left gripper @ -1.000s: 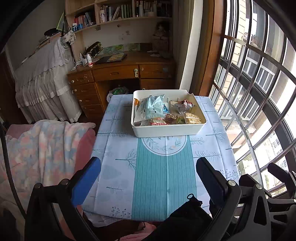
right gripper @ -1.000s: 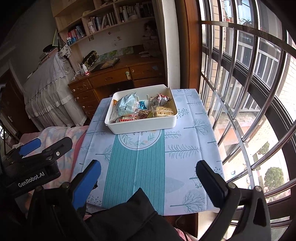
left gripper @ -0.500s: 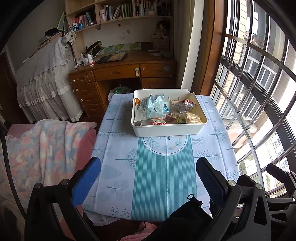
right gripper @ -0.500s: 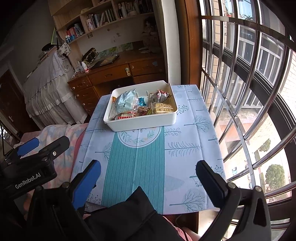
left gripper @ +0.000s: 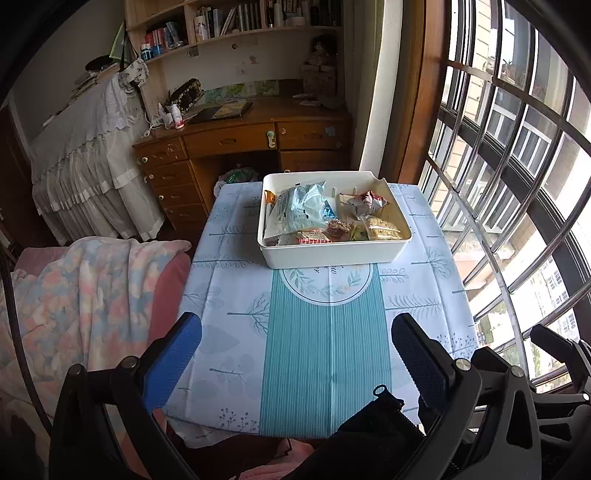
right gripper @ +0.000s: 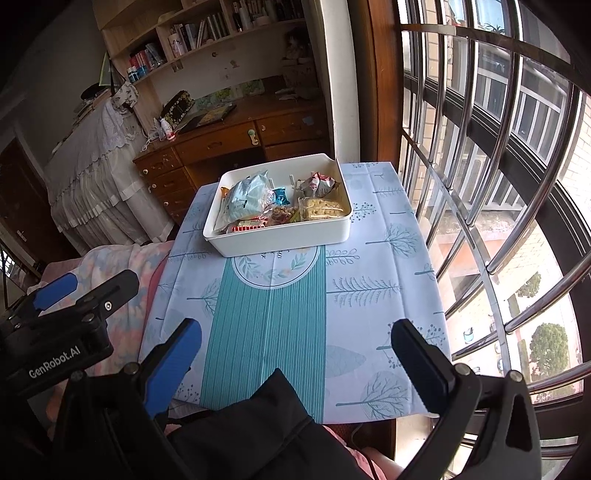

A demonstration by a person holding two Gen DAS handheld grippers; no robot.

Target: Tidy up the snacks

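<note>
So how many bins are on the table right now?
1. A single white bin sits at the table's far end, full of snack packets. The tablecloth's other parts look bare, though the near edge is hidden behind a dark sleeve.

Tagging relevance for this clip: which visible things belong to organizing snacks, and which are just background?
Job: white bin; pale blue snack bag; cracker pack; red-and-white wrapped snack.

Background: wooden desk; bookshelf; blanket; tablecloth.
</note>
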